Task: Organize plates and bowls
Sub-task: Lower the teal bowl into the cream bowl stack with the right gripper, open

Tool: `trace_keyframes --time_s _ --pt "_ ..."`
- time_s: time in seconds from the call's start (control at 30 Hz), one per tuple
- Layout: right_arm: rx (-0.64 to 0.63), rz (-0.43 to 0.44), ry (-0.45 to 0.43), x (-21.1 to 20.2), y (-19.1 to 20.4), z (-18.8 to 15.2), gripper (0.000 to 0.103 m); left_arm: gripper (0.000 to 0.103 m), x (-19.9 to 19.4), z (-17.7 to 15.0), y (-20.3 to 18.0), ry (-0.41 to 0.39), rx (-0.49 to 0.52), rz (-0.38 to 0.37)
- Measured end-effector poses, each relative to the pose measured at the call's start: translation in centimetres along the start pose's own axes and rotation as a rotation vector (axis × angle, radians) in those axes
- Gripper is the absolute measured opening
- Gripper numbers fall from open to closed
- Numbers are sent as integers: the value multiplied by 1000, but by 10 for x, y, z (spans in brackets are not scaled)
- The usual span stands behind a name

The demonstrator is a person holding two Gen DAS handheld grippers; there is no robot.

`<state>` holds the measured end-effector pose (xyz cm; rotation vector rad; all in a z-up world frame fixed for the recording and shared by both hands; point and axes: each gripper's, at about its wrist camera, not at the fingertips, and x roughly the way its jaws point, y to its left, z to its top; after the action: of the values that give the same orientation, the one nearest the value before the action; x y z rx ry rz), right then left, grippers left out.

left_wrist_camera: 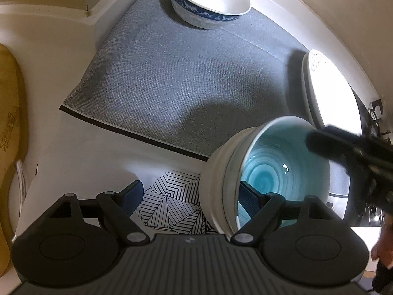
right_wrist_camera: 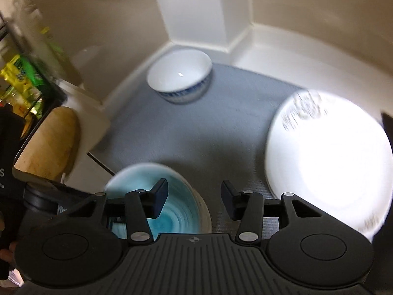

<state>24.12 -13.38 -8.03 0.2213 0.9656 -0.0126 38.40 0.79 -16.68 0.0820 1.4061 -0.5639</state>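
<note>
A bowl with a turquoise inside and ribbed white outside [left_wrist_camera: 270,172] is tilted above the grey mat [left_wrist_camera: 172,86]. My left gripper [left_wrist_camera: 194,196] is open, with its right finger inside the bowl and its left finger outside the wall. My right gripper [right_wrist_camera: 194,199] is open and empty; the turquoise bowl [right_wrist_camera: 169,211] sits under its left finger. A white bowl with a blue patterned band [left_wrist_camera: 208,2] stands at the mat's far end [right_wrist_camera: 179,76]. A white plate [right_wrist_camera: 329,162] lies on the mat at the right [left_wrist_camera: 329,98].
A black-and-white striped plate [left_wrist_camera: 172,211] lies under the left gripper on the white counter. A wooden cutting board [right_wrist_camera: 49,142] leans at the left, with a rack of packets [right_wrist_camera: 22,83] behind it. White walls close in the corner behind the mat.
</note>
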Motion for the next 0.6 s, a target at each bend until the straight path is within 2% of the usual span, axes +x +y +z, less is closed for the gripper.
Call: trace_keyframes --time_s 0.03,0.1,0.13,0.23,0.4,0.6 --pt "-5 5 -3 3 0 3 43 87 0 1 -1 -2 1 -2" --pt "-6 22 12 10 -2 8 25 87 -6 -3 -1 -8 1 -7" --pt "2 39 29 12 -3 10 22 87 -10 -4 1 -11 1 -10" --pt "-17 23 48 14 0 11 21 87 -10 -3 1 -16 -2 -10" --pt "64 29 122 21 -12 10 19 87 -9 0 0 -16 -6 -8" --pt "91 35 115 15 -14 6 19 87 -19 5 5 -50 -27 -17"
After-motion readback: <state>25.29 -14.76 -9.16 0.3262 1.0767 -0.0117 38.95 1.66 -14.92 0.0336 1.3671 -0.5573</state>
